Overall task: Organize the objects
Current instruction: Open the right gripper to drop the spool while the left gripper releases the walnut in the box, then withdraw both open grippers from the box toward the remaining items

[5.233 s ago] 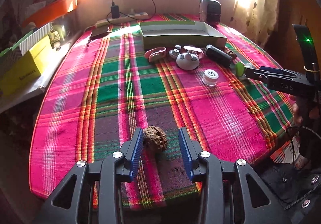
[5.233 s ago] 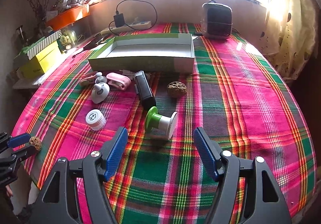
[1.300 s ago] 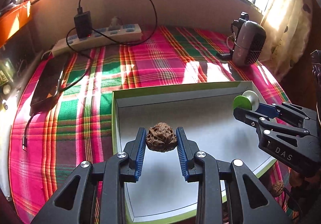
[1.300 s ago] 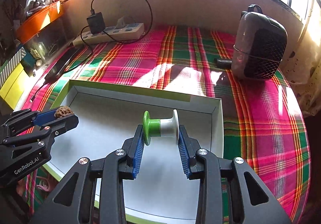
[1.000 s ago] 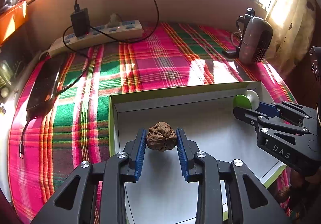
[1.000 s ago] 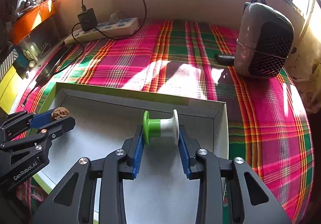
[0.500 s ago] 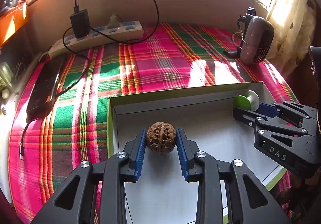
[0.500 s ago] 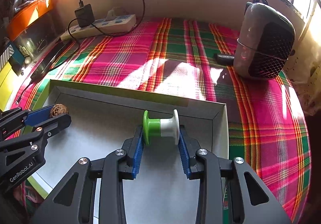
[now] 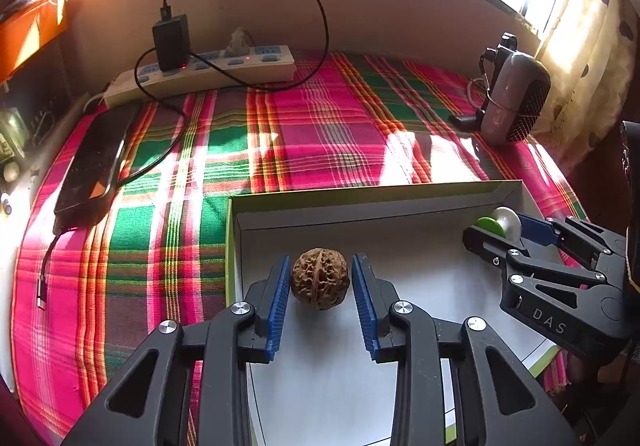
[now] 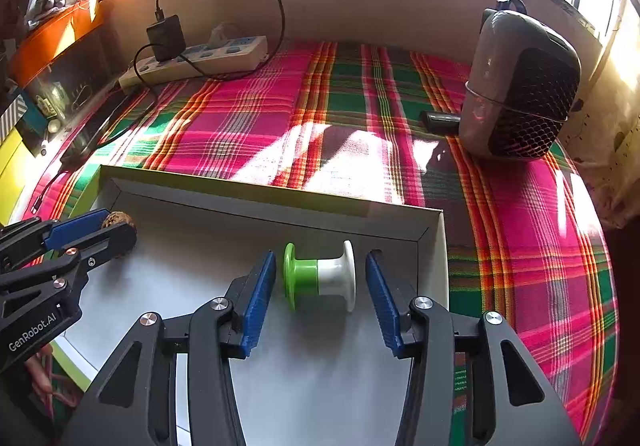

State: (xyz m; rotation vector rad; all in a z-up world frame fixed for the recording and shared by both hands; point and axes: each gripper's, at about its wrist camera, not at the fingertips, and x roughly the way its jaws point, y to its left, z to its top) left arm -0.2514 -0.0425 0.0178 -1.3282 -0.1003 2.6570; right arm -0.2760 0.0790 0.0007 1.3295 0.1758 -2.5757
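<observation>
- We note the left gripper (image 9: pixel 321 288) has its jaws parted, a thin gap showing on each side of the walnut (image 9: pixel 320 279), which rests on the floor of the tray (image 9: pixel 400 202) near its left wall.
- The right gripper (image 10: pixel 320 296) is likewise spread, both pads clear of the green-and-white spool (image 10: pixel 320 275); the spool lies on its side near the tray's right wall.
- The tray sits on the plaid cloth (image 9: pixel 320 134).
- Beyond it we see a power strip (image 9: pixel 200 72) and a grey speaker (image 10: pixel 520 98).
</observation>
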